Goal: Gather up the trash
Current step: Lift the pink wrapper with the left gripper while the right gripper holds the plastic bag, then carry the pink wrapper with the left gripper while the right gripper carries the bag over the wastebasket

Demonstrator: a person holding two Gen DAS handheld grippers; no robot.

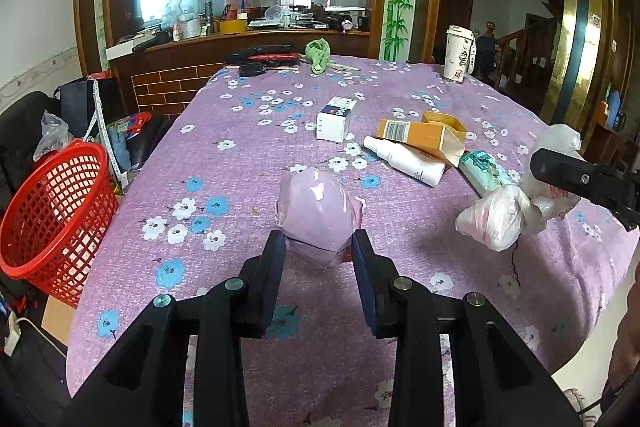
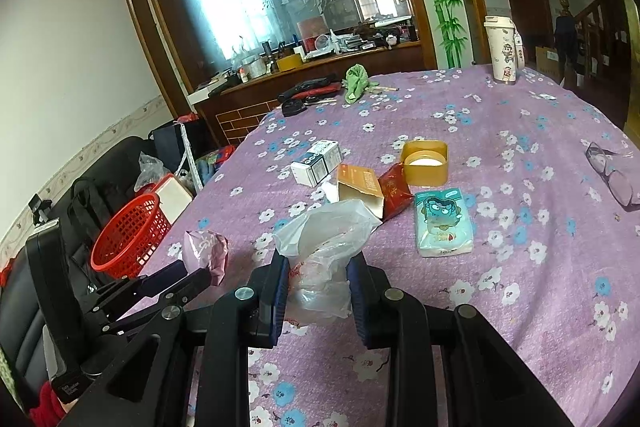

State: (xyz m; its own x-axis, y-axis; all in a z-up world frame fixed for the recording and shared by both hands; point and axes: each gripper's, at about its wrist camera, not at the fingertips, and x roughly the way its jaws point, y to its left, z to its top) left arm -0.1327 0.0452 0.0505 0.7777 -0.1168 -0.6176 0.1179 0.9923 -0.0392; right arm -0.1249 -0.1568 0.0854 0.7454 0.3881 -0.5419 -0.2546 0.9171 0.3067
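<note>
With both loads already pinched, we're at the carry-to-bin step: our left gripper is clamped on the crumpled pink wrapper, and our right gripper is clamped on the clear plastic bag, both held just above the floral-cloth surface. Target looks like the red mesh basket, off the surface's left edge and lower down, so left goes first. Advice: keep the pinch constant while swinging, since the wrapper is slick foil and the jaws hold only its near end; any loosening and it probably slips. Get the wrapper fully over the basket mouth before letting go, because the rim is close to the surface edge and a short drop would land on the floor clutter. The bag is limp and its loose top flops forward, so we should lift it clear of the orange carton and tissue pack before traversing, or it may drag them. Cross right behind left to avoid the grippers colliding. Remaining trash on the surface: carton, white bottle, small white box.
</note>
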